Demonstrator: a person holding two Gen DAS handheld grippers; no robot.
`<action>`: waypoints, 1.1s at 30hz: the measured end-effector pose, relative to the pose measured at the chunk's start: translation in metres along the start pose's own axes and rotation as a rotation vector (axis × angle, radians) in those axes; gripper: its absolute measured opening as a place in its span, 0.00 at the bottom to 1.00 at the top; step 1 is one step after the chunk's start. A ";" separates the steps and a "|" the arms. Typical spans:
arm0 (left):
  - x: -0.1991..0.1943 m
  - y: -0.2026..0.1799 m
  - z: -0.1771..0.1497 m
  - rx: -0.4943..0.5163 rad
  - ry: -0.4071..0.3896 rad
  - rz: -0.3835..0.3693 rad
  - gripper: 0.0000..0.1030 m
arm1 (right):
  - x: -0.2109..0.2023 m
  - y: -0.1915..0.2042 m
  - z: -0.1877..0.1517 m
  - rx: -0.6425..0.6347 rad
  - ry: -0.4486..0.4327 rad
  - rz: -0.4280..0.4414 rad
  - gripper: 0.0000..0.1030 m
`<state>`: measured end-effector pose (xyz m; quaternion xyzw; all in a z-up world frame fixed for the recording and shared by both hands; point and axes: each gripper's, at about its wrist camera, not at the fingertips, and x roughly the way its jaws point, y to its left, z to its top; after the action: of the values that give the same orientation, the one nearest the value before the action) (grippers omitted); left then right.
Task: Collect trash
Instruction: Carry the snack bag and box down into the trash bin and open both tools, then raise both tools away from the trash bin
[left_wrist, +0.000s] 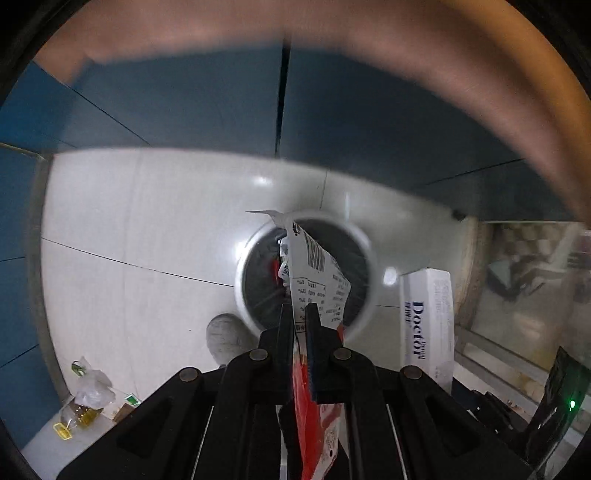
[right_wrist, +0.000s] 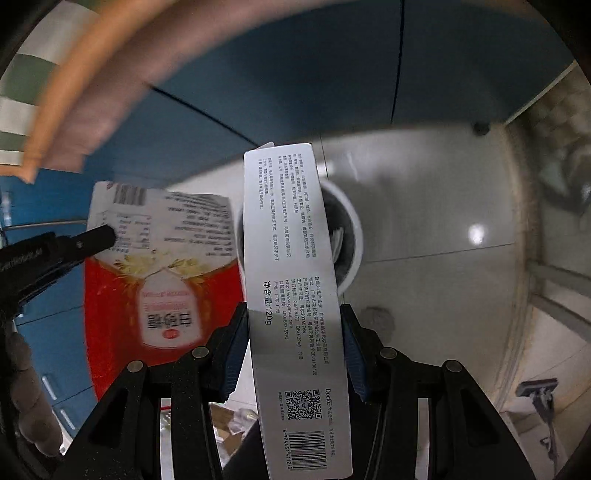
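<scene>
My left gripper (left_wrist: 300, 314) is shut on a red and white food wrapper (left_wrist: 317, 273) and holds it above a round white trash bin (left_wrist: 364, 236) on the floor. The wrapper also shows in the right wrist view (right_wrist: 159, 280), with a left finger (right_wrist: 92, 240) on its upper left part. My right gripper (right_wrist: 293, 321) is shut on a long grey toothpaste box (right_wrist: 291, 280) held over the same bin (right_wrist: 351, 236). The box shows at the right in the left wrist view (left_wrist: 428, 317). Some trash lies inside the bin.
Blue cabinet doors (left_wrist: 207, 99) stand behind the bin on a pale tiled floor (left_wrist: 140, 229). An oil bottle and plastic bag (left_wrist: 86, 398) sit at the lower left. A grey slipper (left_wrist: 227, 336) lies beside the bin. A mop head (right_wrist: 535, 391) rests at the right.
</scene>
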<state>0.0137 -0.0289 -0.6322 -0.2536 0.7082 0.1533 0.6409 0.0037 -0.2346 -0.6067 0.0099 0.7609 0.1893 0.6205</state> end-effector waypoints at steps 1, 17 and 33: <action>0.022 0.001 0.003 0.007 0.015 -0.001 0.04 | 0.029 -0.004 0.005 -0.006 0.014 -0.004 0.48; 0.102 0.025 0.009 0.036 0.014 0.091 0.96 | 0.181 -0.019 0.040 -0.017 0.109 -0.054 0.91; -0.020 0.017 -0.062 0.039 -0.103 0.208 0.97 | 0.052 -0.005 0.011 -0.082 -0.037 -0.204 1.00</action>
<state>-0.0459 -0.0455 -0.6063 -0.1579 0.6997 0.2182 0.6618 0.0032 -0.2227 -0.6589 -0.0896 0.7379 0.1558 0.6505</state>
